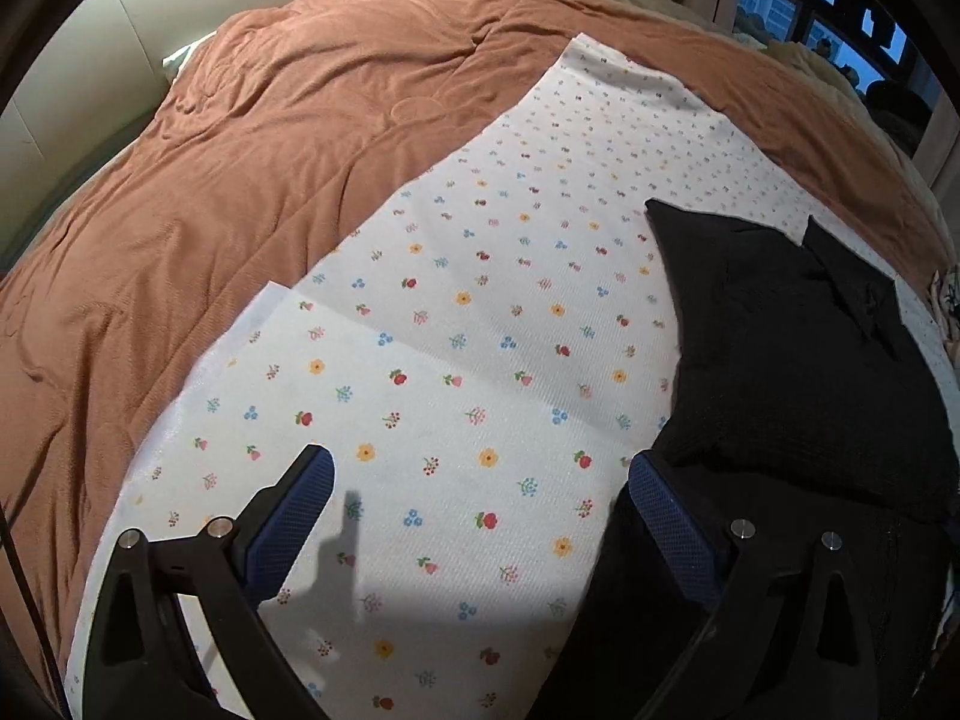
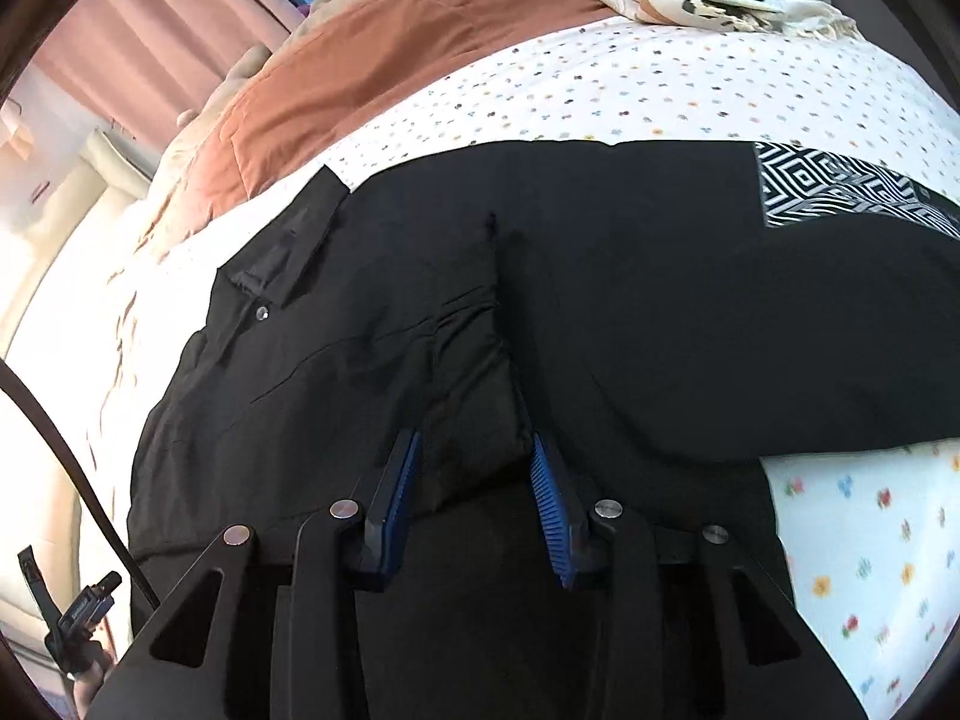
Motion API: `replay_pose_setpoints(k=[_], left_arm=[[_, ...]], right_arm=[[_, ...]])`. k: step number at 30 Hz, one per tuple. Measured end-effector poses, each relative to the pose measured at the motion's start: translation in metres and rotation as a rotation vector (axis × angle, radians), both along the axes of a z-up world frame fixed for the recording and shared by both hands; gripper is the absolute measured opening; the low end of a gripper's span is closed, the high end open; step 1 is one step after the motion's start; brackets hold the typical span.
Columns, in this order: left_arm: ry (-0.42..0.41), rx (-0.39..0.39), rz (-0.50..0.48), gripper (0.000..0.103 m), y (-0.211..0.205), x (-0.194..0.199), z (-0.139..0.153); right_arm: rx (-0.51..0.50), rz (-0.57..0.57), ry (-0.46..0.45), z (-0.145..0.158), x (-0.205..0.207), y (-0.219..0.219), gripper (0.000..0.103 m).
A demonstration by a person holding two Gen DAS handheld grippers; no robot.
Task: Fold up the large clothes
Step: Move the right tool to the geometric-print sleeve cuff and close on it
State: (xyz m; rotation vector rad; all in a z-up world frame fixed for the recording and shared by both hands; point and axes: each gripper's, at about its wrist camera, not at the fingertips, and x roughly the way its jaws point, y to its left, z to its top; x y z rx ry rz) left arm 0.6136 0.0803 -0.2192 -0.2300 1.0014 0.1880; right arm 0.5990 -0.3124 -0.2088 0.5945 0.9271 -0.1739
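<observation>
The right gripper (image 2: pixel 474 480) pinches a bunched ridge of the black garment (image 2: pixel 630 300) between its jaws, seemingly to lift a fold, while the left gripper (image 1: pixel 480 510) hovers spread over the floral sheet (image 1: pixel 480 300), the garment's edge beside its right jaw.

I can read no words, labels, brands or numbers anywhere here; the black garment (image 2: pixel 600 312) in front of me carries only a black-and-white diamond pattern, no lettering.

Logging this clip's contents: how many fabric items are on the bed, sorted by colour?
Black: 1, the black collared garment
White floral: 1, the flower-printed white sheet
Rust orange: 1, the rust-orange quilted blanket
Cream with dark print: 1, the crumpled cream cloth
Total: 4
</observation>
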Motion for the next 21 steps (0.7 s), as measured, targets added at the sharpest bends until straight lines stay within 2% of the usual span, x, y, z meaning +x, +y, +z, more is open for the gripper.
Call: replay_pose_setpoints(k=[3, 5, 7, 9, 13, 21], left_arm=[[-0.057, -0.041, -0.015, 0.101, -0.002, -0.010, 0.020], [-0.085, -0.069, -0.036, 0.101, -0.006, -0.016, 0.030], [-0.104, -0.094, -0.055, 0.101, -0.013, -0.022, 0.039], [-0.125, -0.123, -0.078, 0.101, -0.021, -0.028, 0.047], [-0.167, -0.178, -0.141, 0.101, -0.038, -0.038, 0.063], [-0.209, -0.208, -0.240, 0.101, -0.067, -0.060, 0.082]], right_arm=[[-0.012, -0.042, -0.015, 0.015, -0.014, -0.010, 0.035], [-0.004, -0.067, -0.031, 0.024, -0.025, -0.014, 0.044], [-0.001, -0.105, -0.052, 0.033, -0.043, -0.019, 0.064], [-0.026, -0.151, -0.054, 0.042, -0.062, -0.025, 0.072], [-0.023, -0.248, -0.073, 0.055, -0.101, -0.046, 0.072], [-0.015, -0.463, -0.106, 0.056, -0.194, -0.092, 0.072]])
